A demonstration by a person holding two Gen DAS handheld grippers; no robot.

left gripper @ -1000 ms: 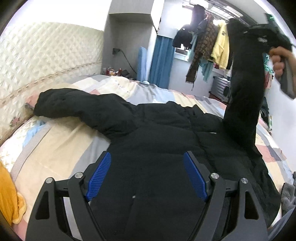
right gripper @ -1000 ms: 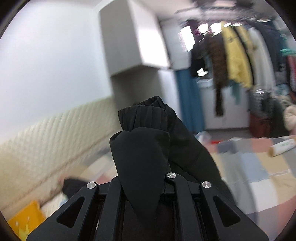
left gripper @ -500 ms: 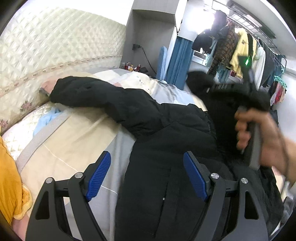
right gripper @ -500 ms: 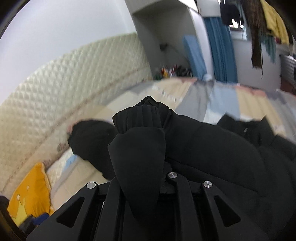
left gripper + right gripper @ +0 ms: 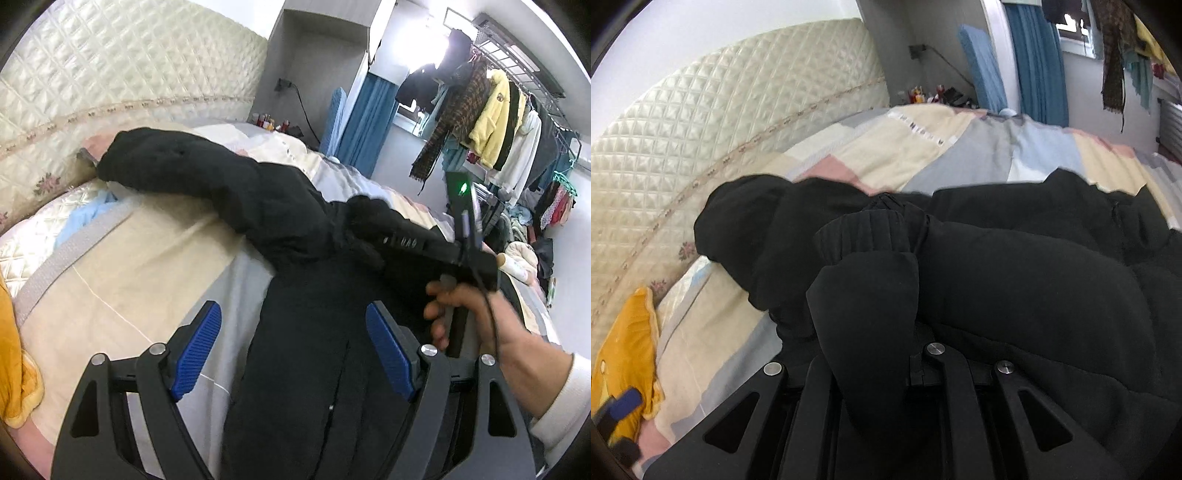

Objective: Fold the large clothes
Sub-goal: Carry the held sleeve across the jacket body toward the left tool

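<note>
A large black padded jacket (image 5: 306,332) lies spread on the bed, one sleeve (image 5: 177,170) stretched out to the left toward the headboard. My left gripper (image 5: 293,350) is open and empty, hovering over the jacket's body with its blue pads on either side. My right gripper (image 5: 875,295) is shut on the other sleeve's ribbed cuff (image 5: 864,236) and holds it low over the jacket's chest. It also shows in the left wrist view (image 5: 373,229), held by a hand. The right fingertips are hidden by the cloth.
The bed has a patchwork quilt (image 5: 923,147) and a quilted cream headboard (image 5: 110,85). A yellow cushion (image 5: 624,354) lies at the left edge. A rack of hanging clothes (image 5: 491,122) stands beyond the bed on the right. Small bottles (image 5: 269,122) sit by the wall.
My right gripper has swung the sleeve down from high in the air and leftward across the jacket's body. My left gripper has stayed open, its view shifted left.
</note>
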